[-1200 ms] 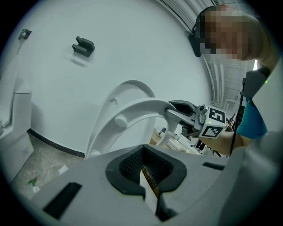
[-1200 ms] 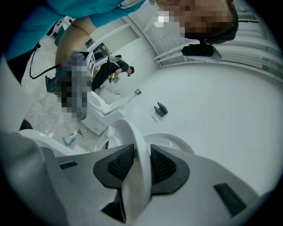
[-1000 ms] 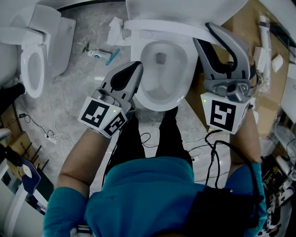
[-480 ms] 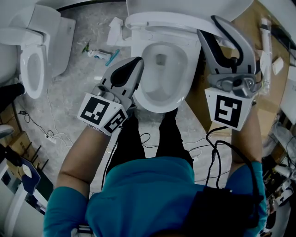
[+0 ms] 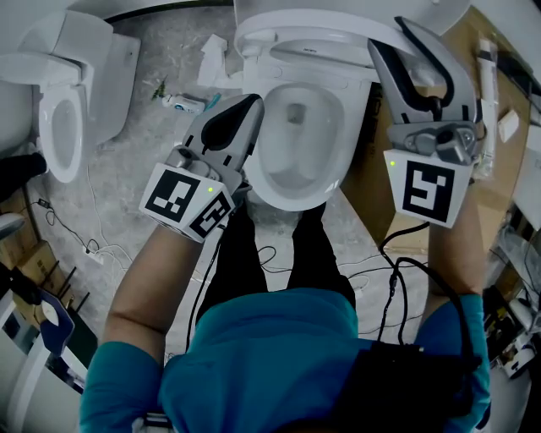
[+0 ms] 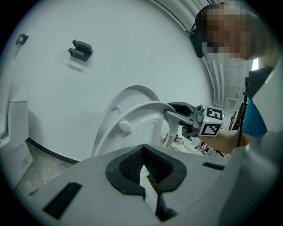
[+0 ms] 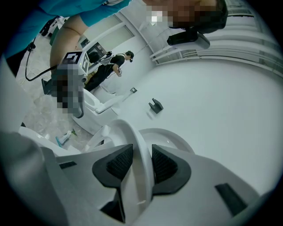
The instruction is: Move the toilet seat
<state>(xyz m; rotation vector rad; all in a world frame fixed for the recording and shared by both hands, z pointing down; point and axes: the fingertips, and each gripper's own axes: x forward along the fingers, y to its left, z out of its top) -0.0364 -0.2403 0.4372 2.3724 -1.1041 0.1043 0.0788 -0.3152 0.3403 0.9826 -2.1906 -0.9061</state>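
The white toilet seat [image 5: 297, 37] stands raised over the open bowl [image 5: 296, 190], with the lid [image 5: 338, 8] behind it. My right gripper [image 5: 394, 37] is shut on the seat's right edge. In the right gripper view the seat ring [image 7: 138, 137] runs between the two dark pads [image 7: 118, 163] of that gripper [image 7: 140, 161]. My left gripper [image 5: 252, 105] hovers by the bowl's left rim, shut and holding nothing. From the left gripper view, over the closed left gripper [image 6: 143, 151], I see the tilted seat [image 6: 132, 115] with the right gripper [image 6: 173, 111] clamped on it.
A second toilet [image 5: 59, 110] stands at the left. A tube and small scraps [image 5: 182, 102] lie on the floor behind my left gripper. Cardboard [image 5: 461, 51] lies to the right of the bowl, and cables [image 5: 93, 247] trail over the floor. A hook [image 6: 81, 49] is on the wall.
My right gripper has moved away from me and slightly rightward, carrying the seat edge with it. The left gripper has crept forward beside the bowl, still shut.
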